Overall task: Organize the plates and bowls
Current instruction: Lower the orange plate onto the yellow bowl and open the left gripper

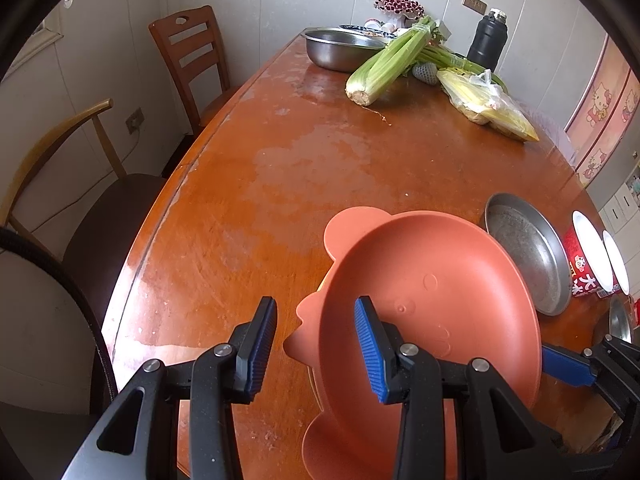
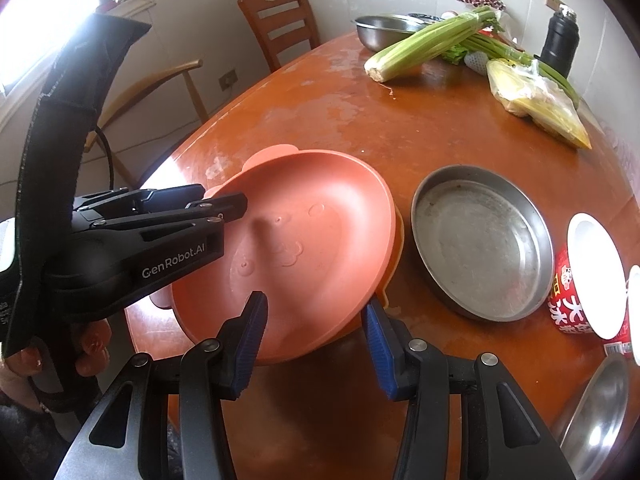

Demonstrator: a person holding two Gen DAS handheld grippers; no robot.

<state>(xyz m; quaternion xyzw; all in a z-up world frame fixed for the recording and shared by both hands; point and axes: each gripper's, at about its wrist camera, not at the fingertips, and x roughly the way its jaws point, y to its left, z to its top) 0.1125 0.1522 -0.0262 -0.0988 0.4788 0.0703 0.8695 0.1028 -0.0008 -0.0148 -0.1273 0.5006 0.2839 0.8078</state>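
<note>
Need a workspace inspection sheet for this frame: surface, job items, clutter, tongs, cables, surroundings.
Surface: wooden table, finish worn in pale patches.
Job's things: pink plate tilted on a yellow plate; steel pan beside it; red-and-white bowl and steel bowl at near right; steel basin at far end.
Clutter: celery, bagged corn, black flask.
Tongs: left tongs and right tongs each straddle the pink plate's rim; grip cannot be told.
Cables: black sleeved cable at the table's left edge; wall socket with a cord.
Surroundings: wooden chair, armchair, panelled wall.
</note>
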